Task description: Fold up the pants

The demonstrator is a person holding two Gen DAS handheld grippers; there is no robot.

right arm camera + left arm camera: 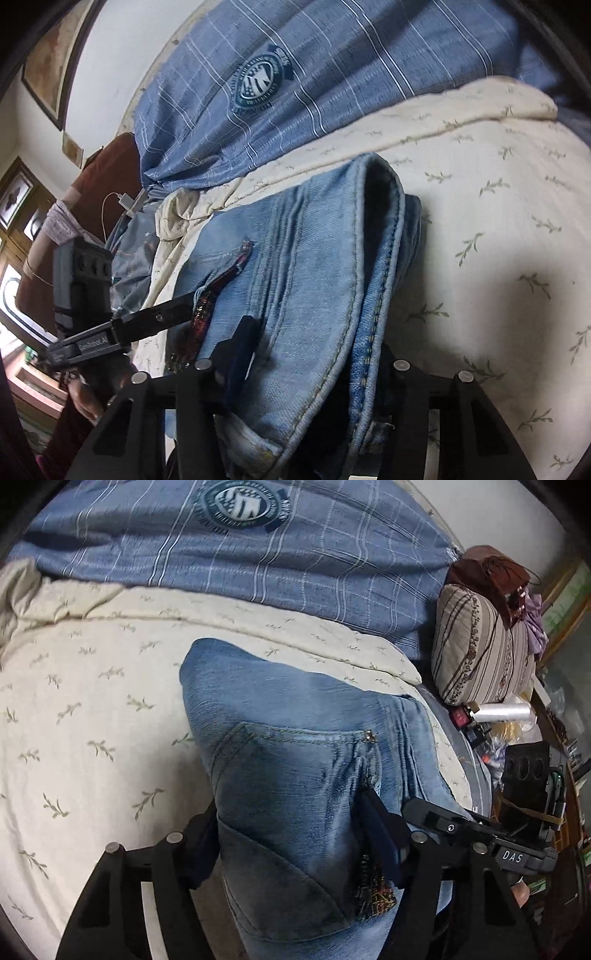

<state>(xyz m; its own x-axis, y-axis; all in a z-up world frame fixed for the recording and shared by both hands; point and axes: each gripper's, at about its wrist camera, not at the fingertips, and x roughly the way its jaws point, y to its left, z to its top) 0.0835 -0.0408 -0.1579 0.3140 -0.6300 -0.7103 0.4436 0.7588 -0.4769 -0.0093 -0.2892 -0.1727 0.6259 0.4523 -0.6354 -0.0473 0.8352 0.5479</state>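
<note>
So this looks like mid-fold: the jeans [295,760] are already doubled over into a thick stack on the cream leaf-print bedsheet [96,709], just in front of the blue plaid duvet [258,565] with the round crest on it. Taking that duvet as the landmark, the denim sits on the near side of it, with the striped pillow [480,653] off beyond the duvet's end.

The left hand-held gripper [288,834] has the jeans bundle between its fingers around the back-pocket area, and the pads look pressed into the fabric on both sides, so I'd call that pinching the denim. The right hand-held gripper [317,354] straddles the hem end, where the leg opening gapes near the duvet. One pad is clearly against the cloth; the other side is mostly hidden by the denim, but it reads as clamped on the stack too.

My guess for the next move: carry both ends together for another fold, keeping the layers even so the stack doesn't slide apart.

Material-wise it's faded light-blue denim, stiff and heavy, with thick stitched seams, a rivet at the pocket corner and a dark embroidered or beaded strip [207,314] along one edge. The sheet underneath is soft and slightly rumpled.
</note>
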